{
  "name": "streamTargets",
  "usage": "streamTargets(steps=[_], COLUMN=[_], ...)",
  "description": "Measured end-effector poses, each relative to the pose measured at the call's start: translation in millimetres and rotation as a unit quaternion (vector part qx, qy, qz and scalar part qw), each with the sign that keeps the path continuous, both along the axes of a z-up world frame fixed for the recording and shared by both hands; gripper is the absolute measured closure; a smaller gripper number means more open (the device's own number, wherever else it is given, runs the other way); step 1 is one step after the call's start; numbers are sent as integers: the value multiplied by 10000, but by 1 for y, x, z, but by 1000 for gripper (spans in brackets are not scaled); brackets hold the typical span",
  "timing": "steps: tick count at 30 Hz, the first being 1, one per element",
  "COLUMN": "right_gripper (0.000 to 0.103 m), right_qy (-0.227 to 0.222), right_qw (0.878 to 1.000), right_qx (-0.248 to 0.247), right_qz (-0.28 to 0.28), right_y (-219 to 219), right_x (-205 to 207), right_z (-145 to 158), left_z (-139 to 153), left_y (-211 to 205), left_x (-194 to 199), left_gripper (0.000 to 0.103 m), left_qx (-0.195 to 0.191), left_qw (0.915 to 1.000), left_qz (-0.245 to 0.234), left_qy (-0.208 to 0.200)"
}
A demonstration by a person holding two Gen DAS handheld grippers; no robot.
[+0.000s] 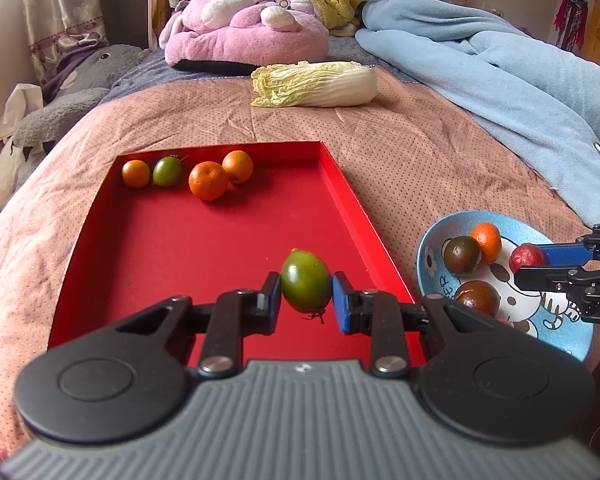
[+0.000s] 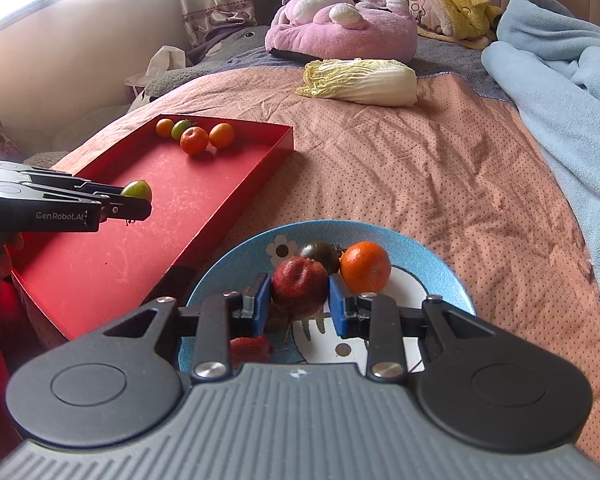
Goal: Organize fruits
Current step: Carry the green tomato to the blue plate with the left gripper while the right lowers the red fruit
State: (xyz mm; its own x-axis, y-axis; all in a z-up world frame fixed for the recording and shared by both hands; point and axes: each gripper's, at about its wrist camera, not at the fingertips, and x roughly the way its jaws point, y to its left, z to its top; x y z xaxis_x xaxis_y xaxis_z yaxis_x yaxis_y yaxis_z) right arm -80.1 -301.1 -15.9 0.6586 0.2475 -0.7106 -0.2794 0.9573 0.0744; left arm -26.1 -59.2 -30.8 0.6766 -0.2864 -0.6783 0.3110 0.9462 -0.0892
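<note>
The left gripper (image 1: 306,294) pinches a green oval tomato (image 1: 305,280) between its blue pads, holding it above the near right part of a shallow red rectangular tray (image 1: 160,248). The tomato's dried stem hangs from its lower end. The tray lies on a pink dotted quilt (image 1: 420,152) spread over a bed.

Along the tray's far edge, towards its far left corner, four fruits sit in a loose row: a small orange mandarin (image 1: 135,173), a small green tomato (image 1: 167,171) touching it, a larger orange mandarin (image 1: 208,181), and another orange mandarin (image 1: 237,166) just behind that one.

Just beside the tray's right edge rests a round blue plate with a cartoon print (image 2: 428,248). The right gripper (image 2: 299,304) hangs over the plate, its blue pads closed on a rough dark red round fruit (image 2: 299,290). On the plate's far side lie a dark brownish-green tomato (image 2: 320,254) and an orange mandarin (image 2: 365,266), side by side. A second dark tomato (image 1: 477,298) sits nearer the plate's near rim, and another red rough fruit (image 2: 250,350) shows under the right gripper's left finger.

Farther up the quilt lies a pale napa cabbage (image 1: 316,84). Beyond it rest a pink plush toy (image 1: 244,28) and a crumpled light blue blanket (image 1: 480,60).
</note>
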Motion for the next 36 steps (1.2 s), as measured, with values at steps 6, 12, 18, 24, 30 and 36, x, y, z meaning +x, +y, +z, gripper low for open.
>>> streamTargets(steps=[6,12,18,24,30,36], right_gripper=[67,67,67,67,67,67], right_qy=[64,128,171,161,182,220], right_qw=[9999,9995,9992,9993,9993,9992], right_qx=[-88,-163,-218,-205,-211,-214], right_qz=[-110,-243,-293,-280,-229,-240], right_y=[-15,-33,-42,-42,-38,-39], right_x=[-7,-16,-22,-24,-24,-25], right_z=[-3,-6,-8,-8,-8,-12], left_z=[1,1,3,4,8,7], left_y=[-1,-3,-10,-17,-27,-50], left_x=[-3,-3,-6,-12,-21,-35], left_gripper=[72,72,72,72,72,72], left_qx=[-36,-44,-43,-94,-228,-259], left_qw=[10000,10000,9998,9996,9988,9962], left_qz=[-43,-71,-206,-280,-437,-828], left_qy=[-17,-14,-2,-35,-43,-41])
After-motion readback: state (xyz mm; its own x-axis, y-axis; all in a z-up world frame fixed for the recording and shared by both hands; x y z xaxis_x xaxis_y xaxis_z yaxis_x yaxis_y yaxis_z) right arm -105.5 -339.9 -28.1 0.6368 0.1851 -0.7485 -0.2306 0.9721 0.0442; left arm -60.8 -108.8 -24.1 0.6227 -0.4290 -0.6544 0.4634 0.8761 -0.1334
